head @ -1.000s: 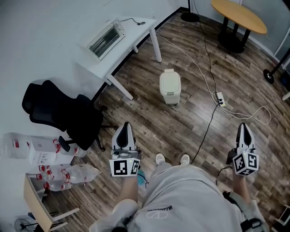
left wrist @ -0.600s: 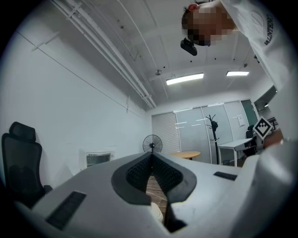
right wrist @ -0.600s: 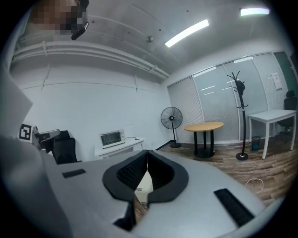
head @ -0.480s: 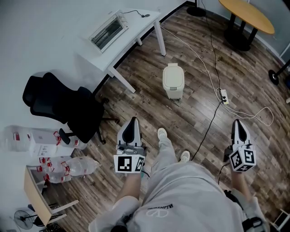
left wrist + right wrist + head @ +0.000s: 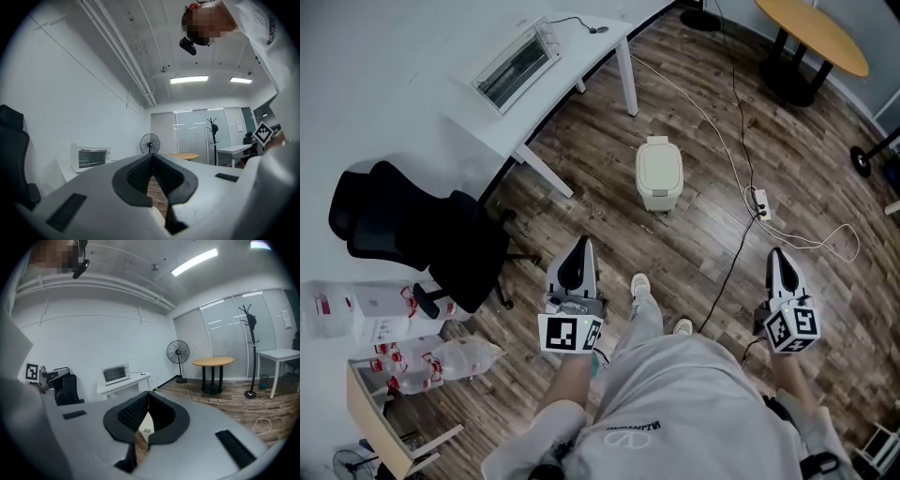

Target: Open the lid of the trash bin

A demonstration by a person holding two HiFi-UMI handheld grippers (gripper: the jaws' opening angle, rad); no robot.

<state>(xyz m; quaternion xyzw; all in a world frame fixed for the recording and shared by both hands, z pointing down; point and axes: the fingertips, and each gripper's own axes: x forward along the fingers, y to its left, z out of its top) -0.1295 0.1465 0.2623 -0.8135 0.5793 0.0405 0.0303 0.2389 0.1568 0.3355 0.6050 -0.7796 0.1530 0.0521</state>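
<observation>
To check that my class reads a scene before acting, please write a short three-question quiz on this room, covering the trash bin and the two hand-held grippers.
1. Which appliance stands on the white desk?
2. True or false: the lid of the trash bin is open.
3. Fill in: the left hand-held gripper and the right hand-held gripper each have their jaws ____, with nothing held.
Key: 1, the toaster oven. 2, false; the lid is down. 3, shut.
</observation>
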